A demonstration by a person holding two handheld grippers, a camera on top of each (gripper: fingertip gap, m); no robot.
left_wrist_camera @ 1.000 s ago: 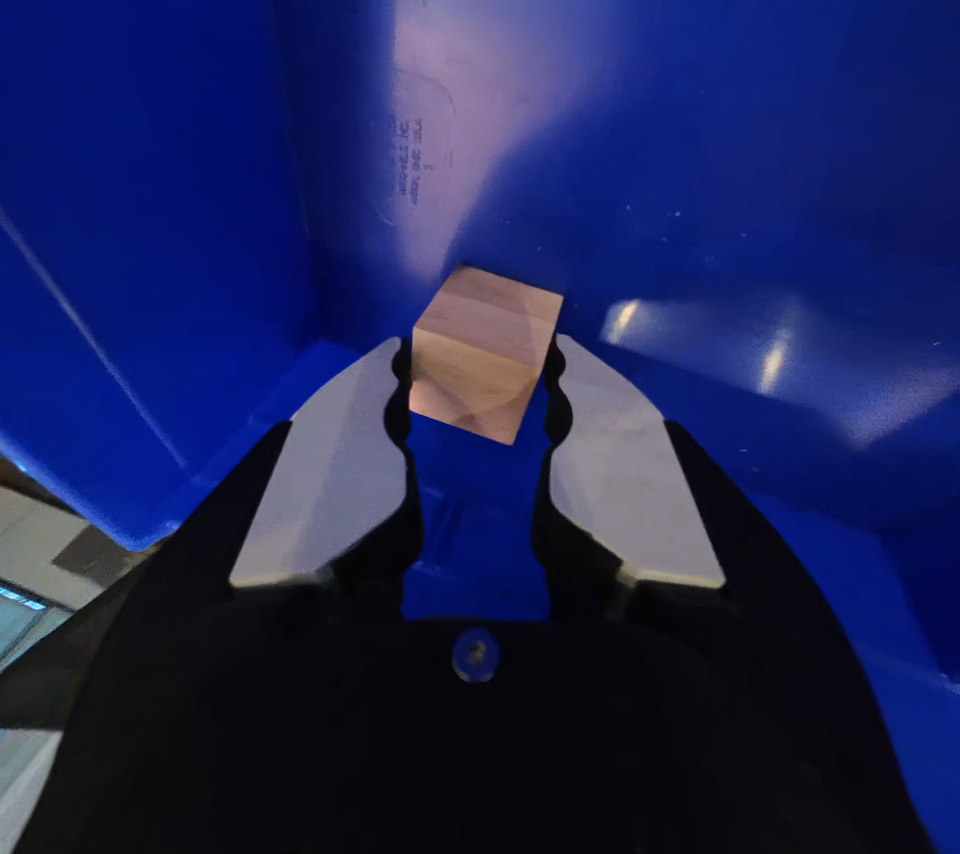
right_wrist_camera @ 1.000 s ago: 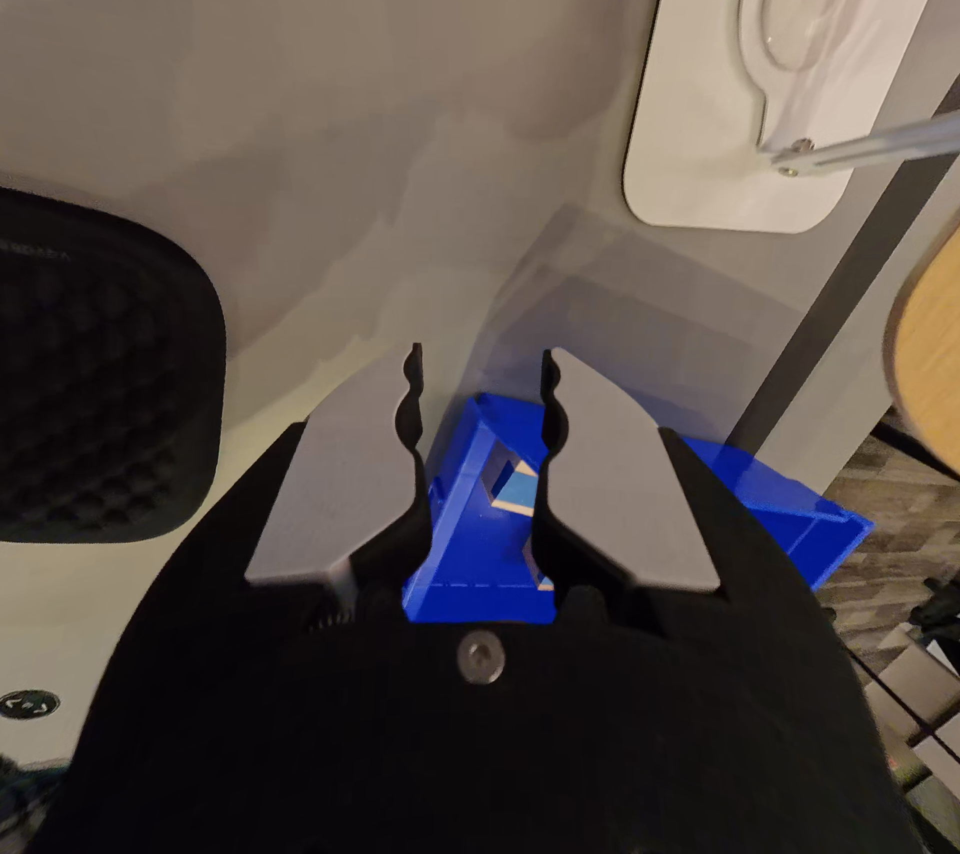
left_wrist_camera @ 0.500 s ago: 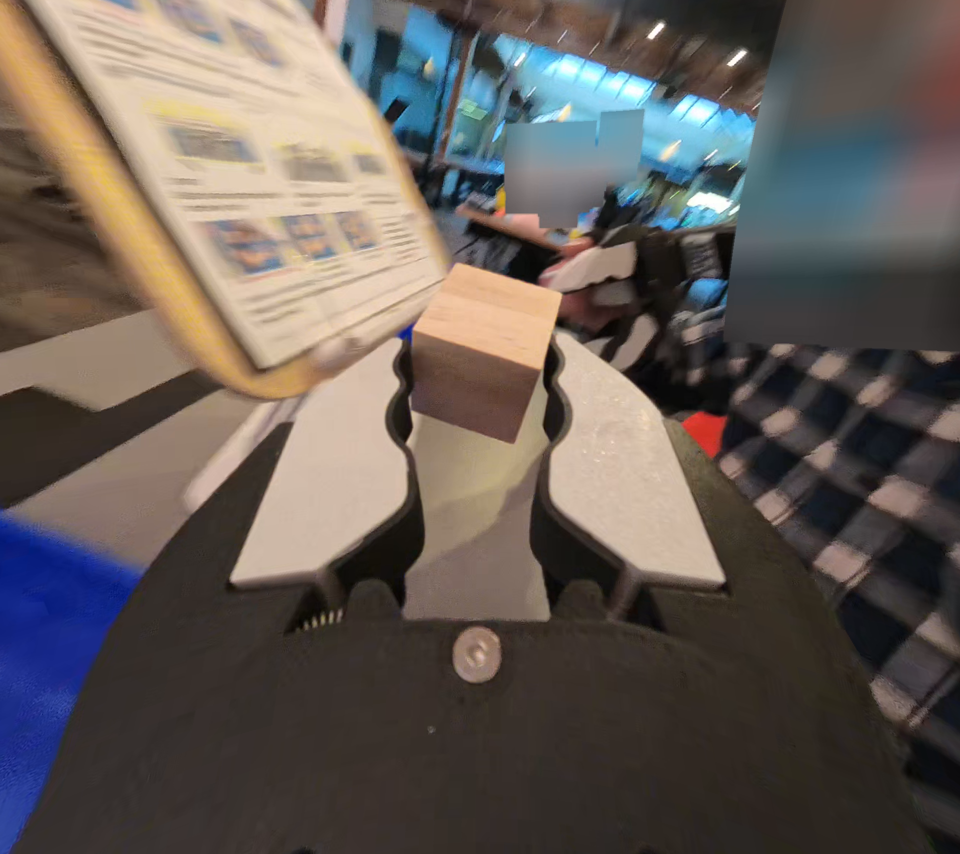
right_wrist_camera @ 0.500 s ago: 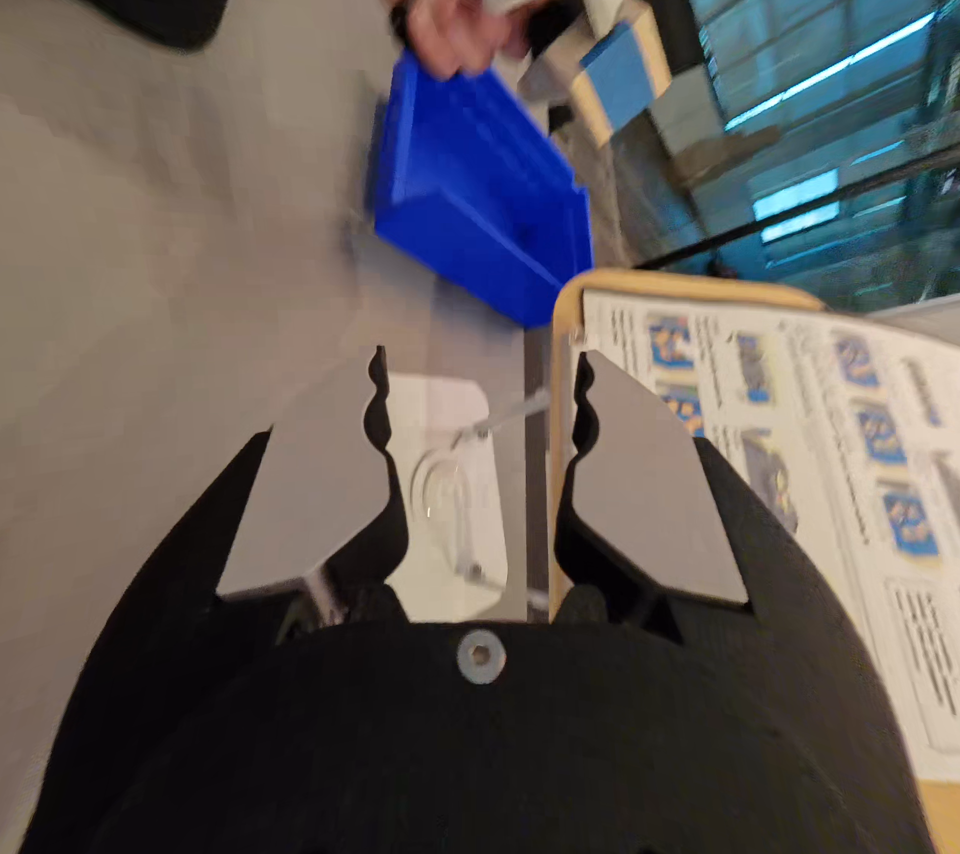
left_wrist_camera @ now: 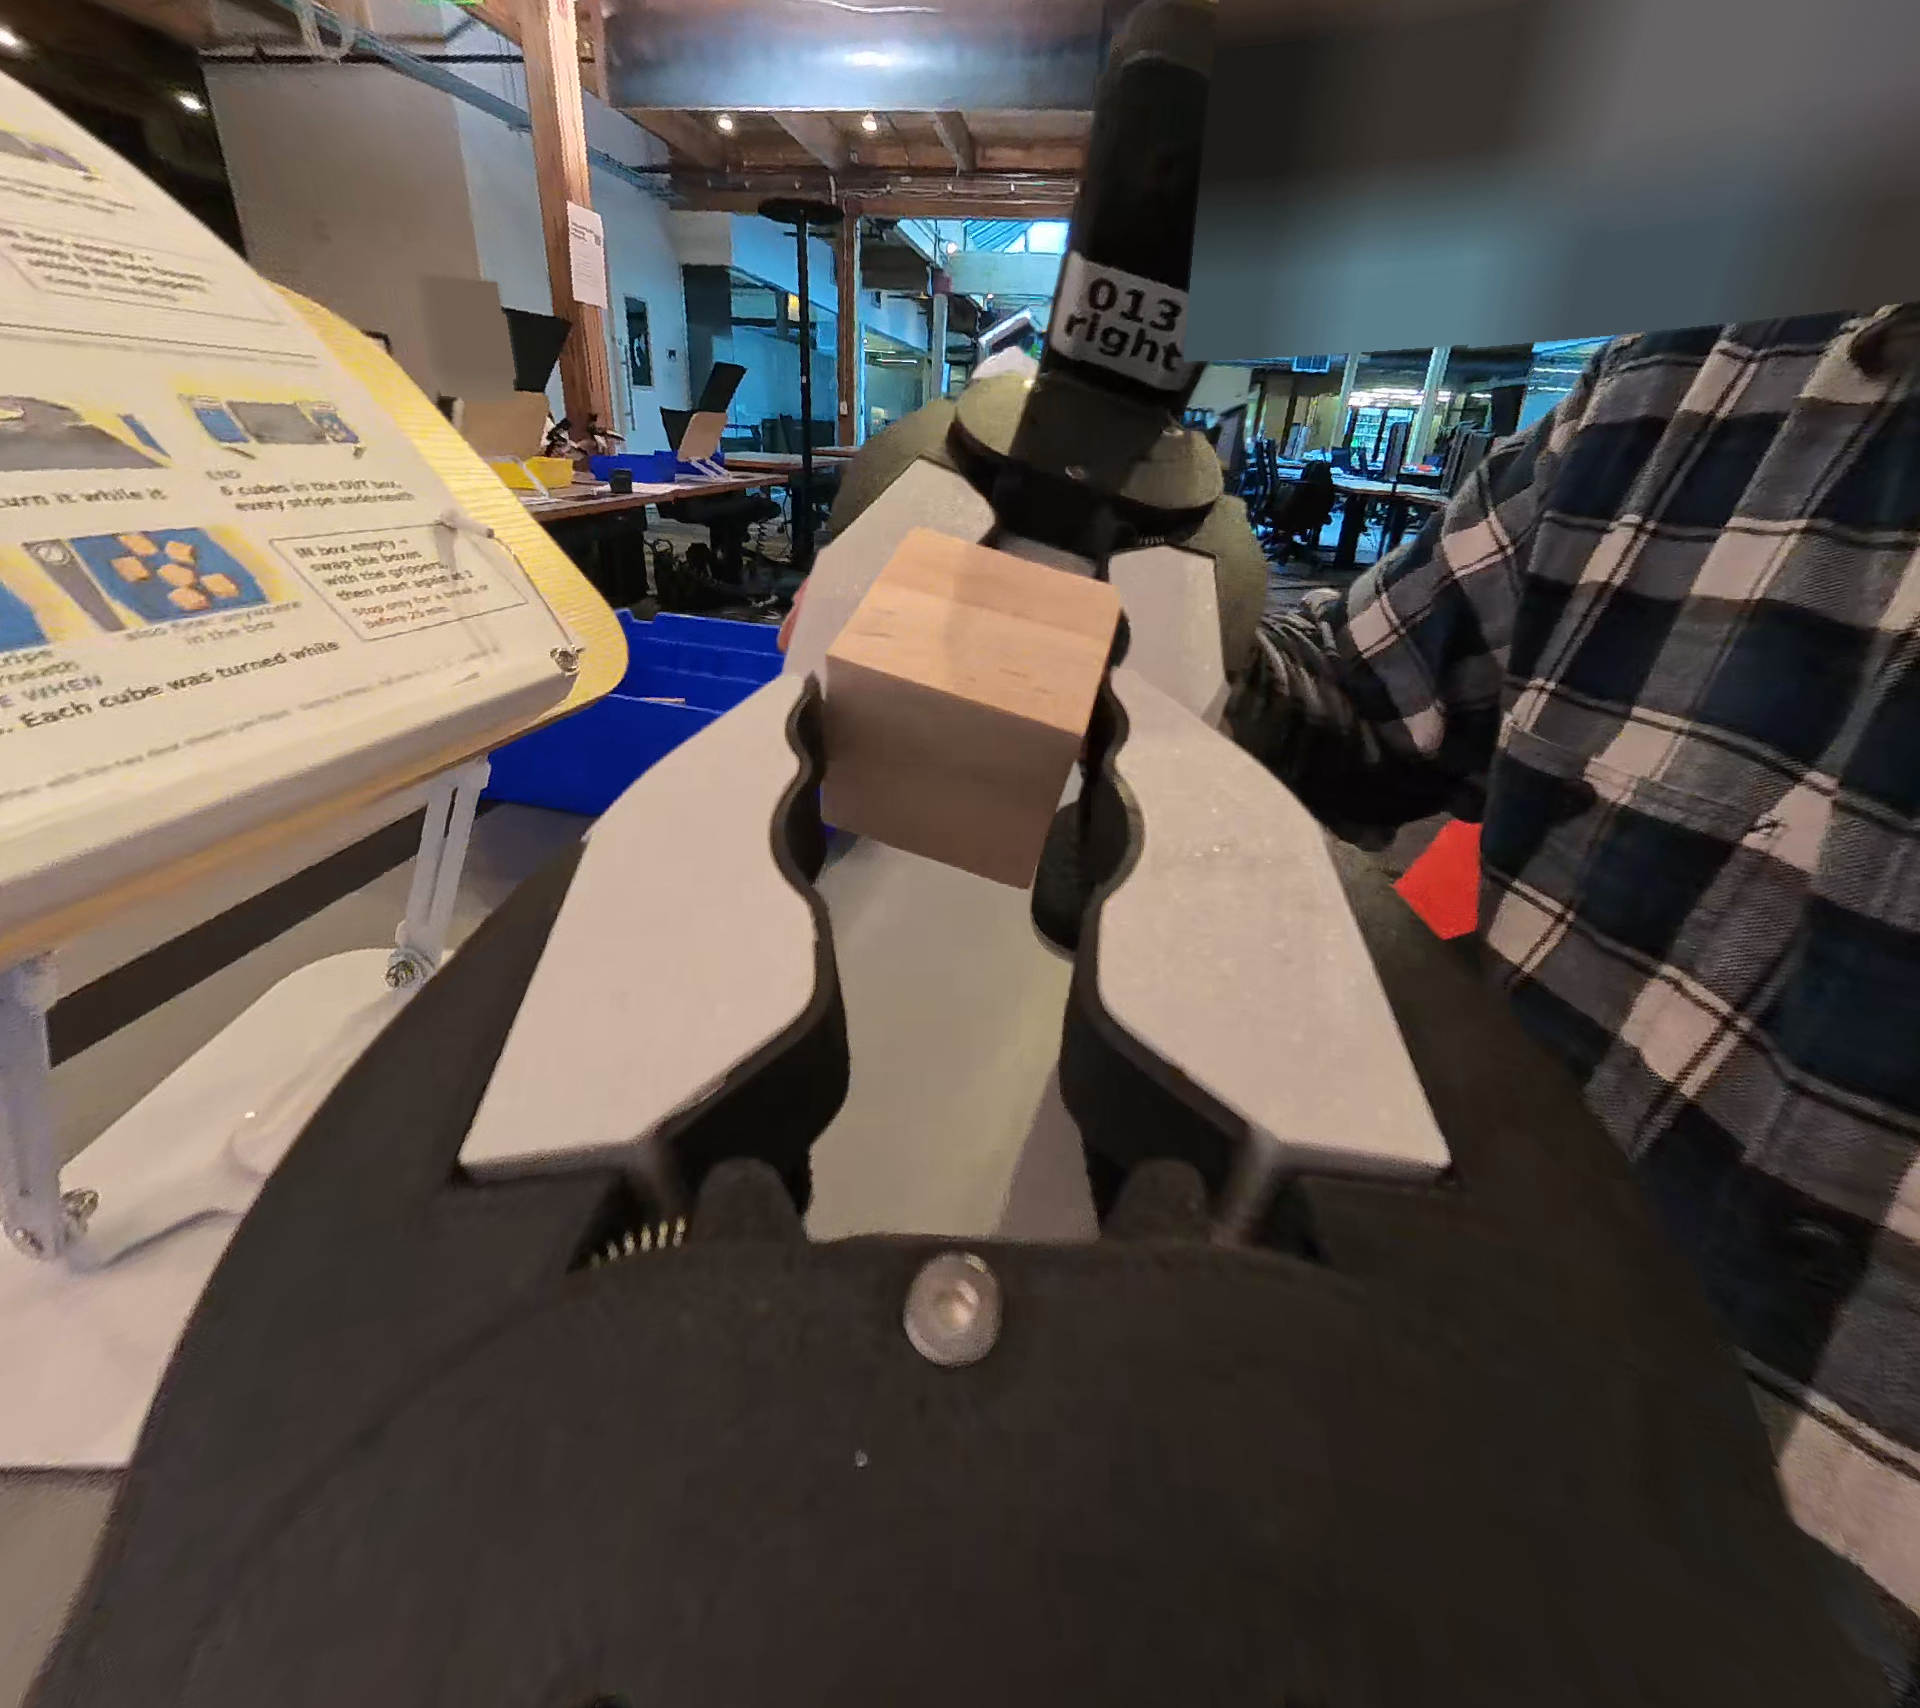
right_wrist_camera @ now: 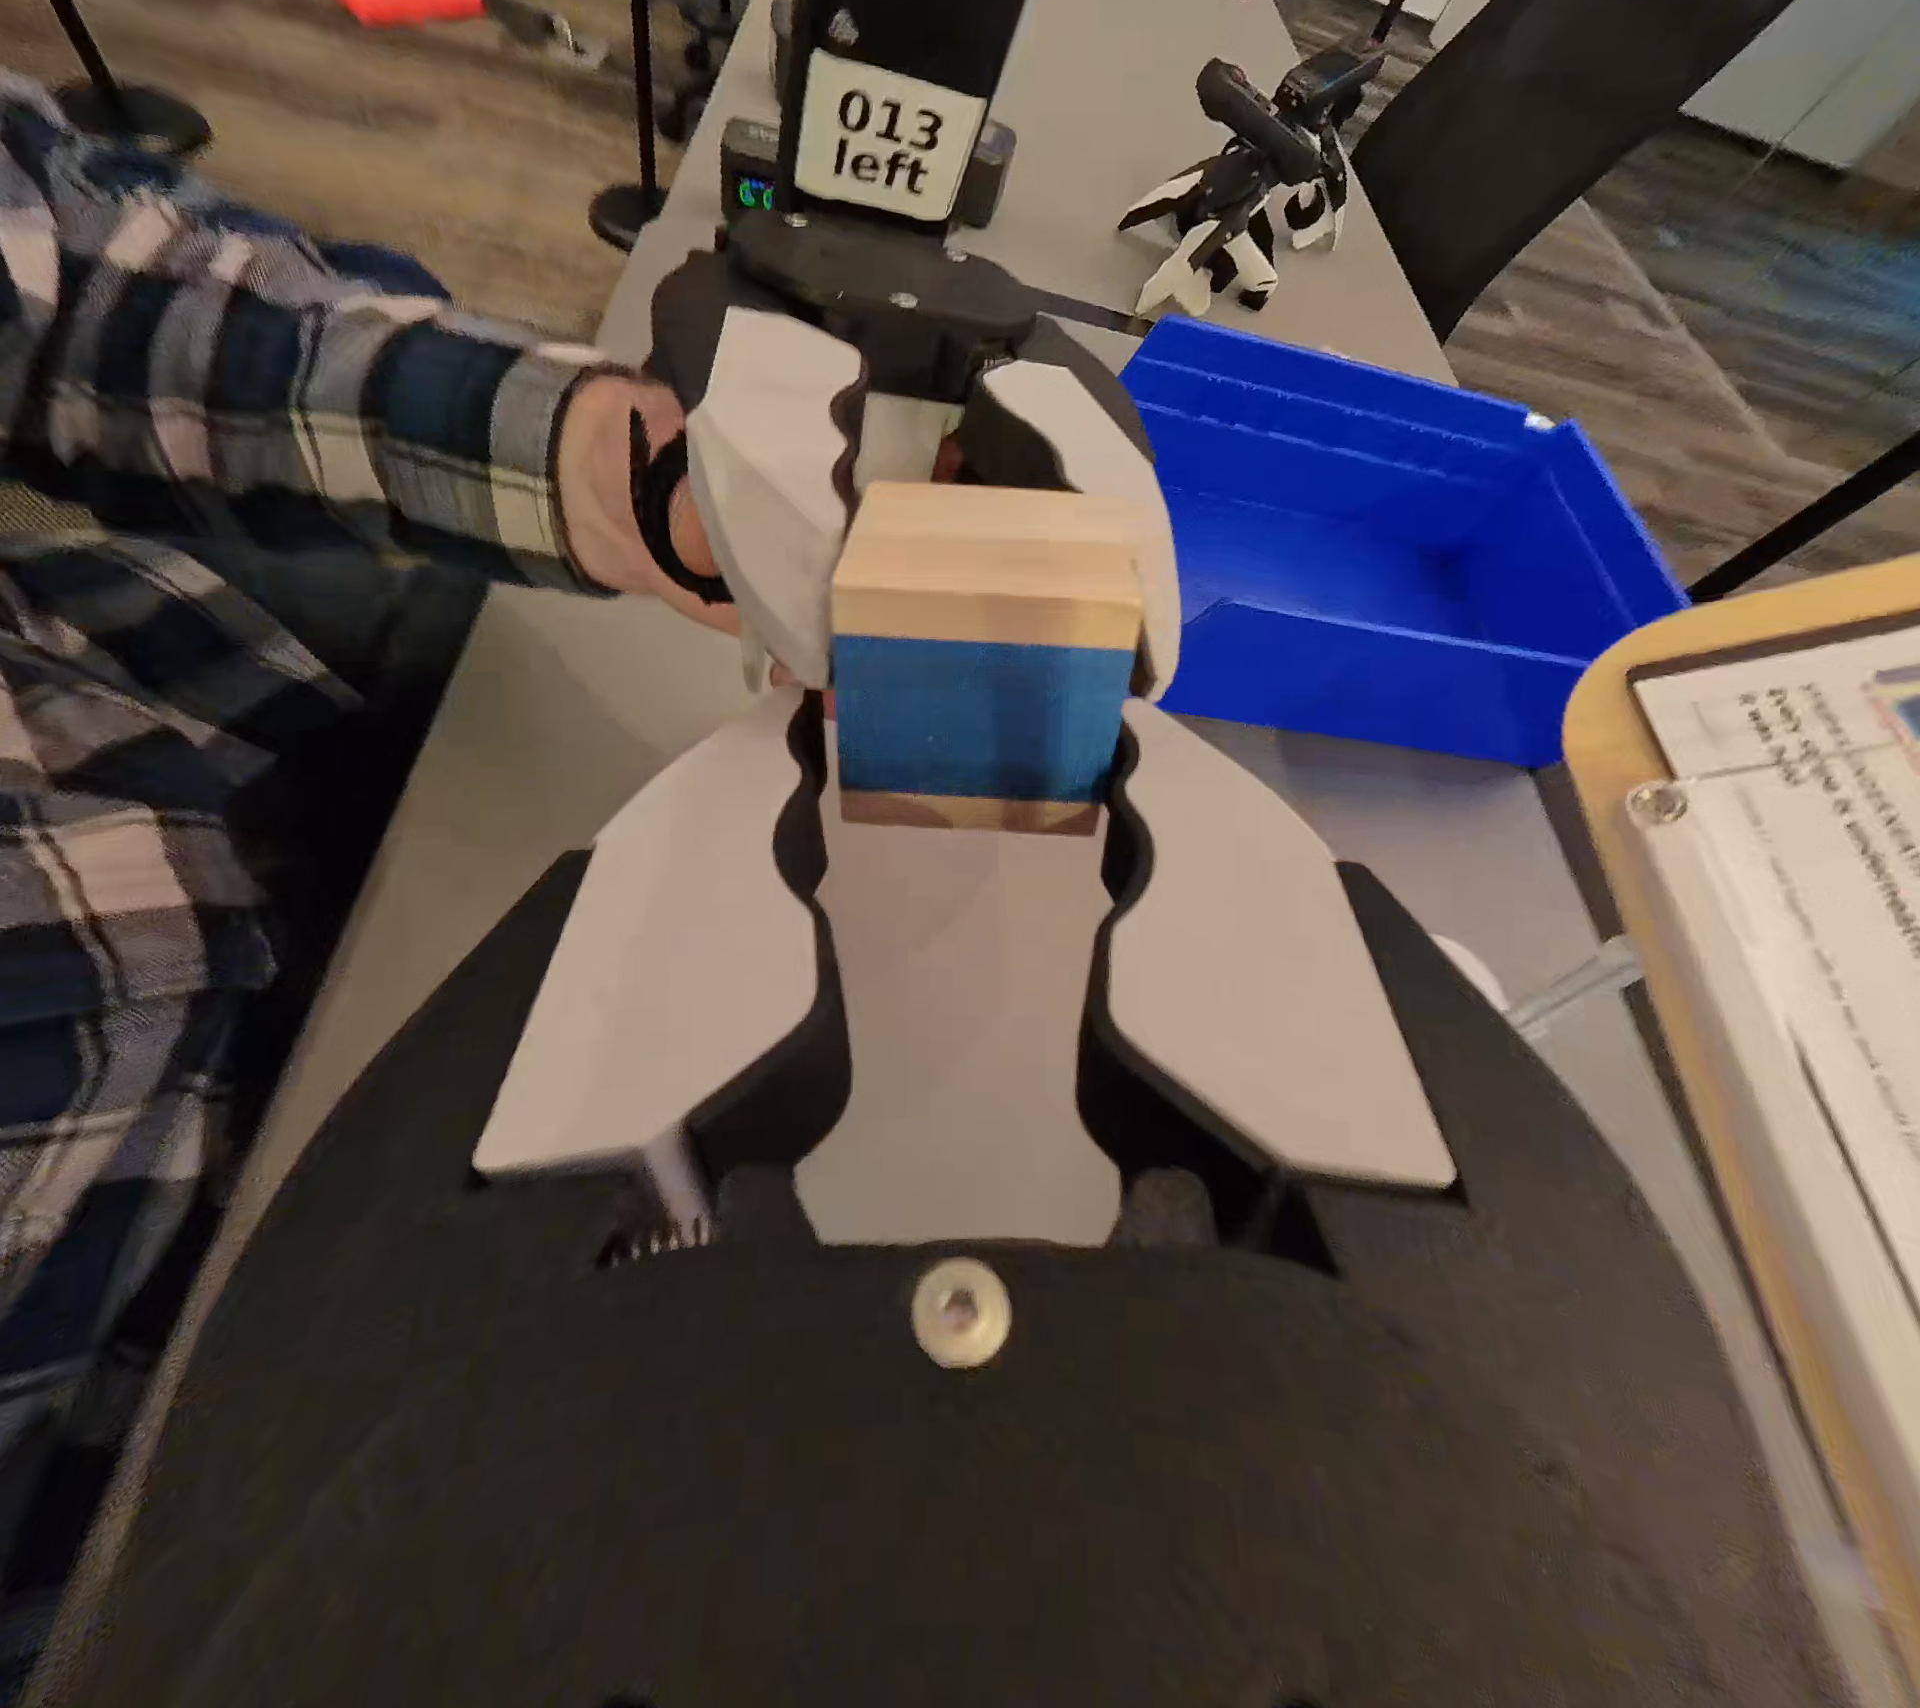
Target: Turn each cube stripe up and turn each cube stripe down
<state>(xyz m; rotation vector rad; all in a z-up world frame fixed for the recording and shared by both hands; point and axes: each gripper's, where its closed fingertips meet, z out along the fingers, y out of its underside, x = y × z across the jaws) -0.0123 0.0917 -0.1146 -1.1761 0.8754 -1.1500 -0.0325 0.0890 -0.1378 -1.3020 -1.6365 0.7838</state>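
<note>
Two grippers meet on one small wooden cube with a wide blue stripe (right_wrist_camera: 977, 702), held in the air above the grey tabletop (right_wrist_camera: 582, 702), and that shared hold is where trouble could start.

The left gripper (left_wrist_camera: 951, 723) pinches the cube by two opposite sides, its pale grey fingers (left_wrist_camera: 707, 879) pressed against the wood. In the right wrist view the right gripper (right_wrist_camera: 961, 744) has its fingers along the cube's flanks as well, with the striped face turned toward that camera. Both of its pads look to be touching the wood, though how firmly they bear on it cannot be read.

The risks, as I judge them:
- If the left gripper lets go before the right one bites properly, the cube could drop to the table or bounce off it.
- If both grippers twist at once, the cube could skew and pop out sideways.
- The right fingertips grip only the near end of the cube, so a shallow hold might pivot during the turn.
- A fumble could knock the cube toward the blue plastic bin (right_wrist_camera: 1382, 578) at two o'clock with its stripe facing the wrong way.
- The instruction board on a tan backing (right_wrist_camera: 1766, 931) at three o'clock crowds any wide swing.
</note>
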